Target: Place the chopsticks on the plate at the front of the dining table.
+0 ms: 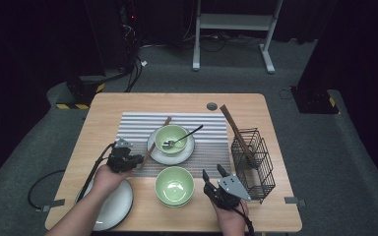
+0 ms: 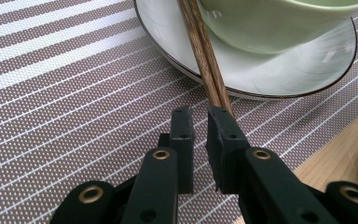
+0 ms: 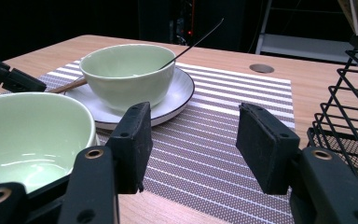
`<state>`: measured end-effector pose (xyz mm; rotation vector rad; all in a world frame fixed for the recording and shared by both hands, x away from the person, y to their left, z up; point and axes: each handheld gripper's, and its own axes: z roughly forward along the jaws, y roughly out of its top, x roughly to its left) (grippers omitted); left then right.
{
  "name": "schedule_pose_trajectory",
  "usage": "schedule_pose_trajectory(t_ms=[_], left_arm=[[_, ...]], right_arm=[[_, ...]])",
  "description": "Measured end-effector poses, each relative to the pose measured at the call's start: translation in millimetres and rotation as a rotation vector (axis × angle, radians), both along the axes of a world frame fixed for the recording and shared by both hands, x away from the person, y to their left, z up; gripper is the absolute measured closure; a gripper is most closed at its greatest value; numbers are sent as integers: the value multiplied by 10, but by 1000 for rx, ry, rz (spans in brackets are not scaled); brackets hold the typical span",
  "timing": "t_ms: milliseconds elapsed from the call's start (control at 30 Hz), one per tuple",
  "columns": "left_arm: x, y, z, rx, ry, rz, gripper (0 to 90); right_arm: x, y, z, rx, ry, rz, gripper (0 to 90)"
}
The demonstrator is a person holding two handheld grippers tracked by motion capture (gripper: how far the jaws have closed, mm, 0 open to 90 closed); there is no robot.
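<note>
A pair of wooden chopsticks (image 2: pixel 204 56) was seen lying with its far end propped on the rim of a white plate (image 2: pixel 279 79) and its near end on the striped placemat (image 2: pixel 65 116). The left gripper (image 2: pixel 200 122) was nearly closed at that near end, though an actual pinch could not be confirmed. The sticks' long axis ran away from it, far and slightly right. The right gripper (image 1: pixel 215 175) was held wide and empty, near a green bowl (image 1: pixel 174 186).

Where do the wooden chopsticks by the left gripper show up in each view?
High view: the chopsticks lie left of centre, slanting across the white plate's left rim.
Left gripper view: top centre, running down to the jaws.
Right gripper view: far left, a brown sliver beside the plate.
Shared landmark: the green bowl on that plate.
</note>
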<state>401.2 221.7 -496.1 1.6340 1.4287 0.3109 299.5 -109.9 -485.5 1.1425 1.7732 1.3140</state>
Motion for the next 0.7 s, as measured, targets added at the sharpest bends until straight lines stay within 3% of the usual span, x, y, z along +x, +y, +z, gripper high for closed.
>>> schedule_pose_trajectory(t_ms=[700], left_arm=[[-6,-38,16,-19,4,3,798]], right_arm=[[8,12,0,-25,19,-9,394]])
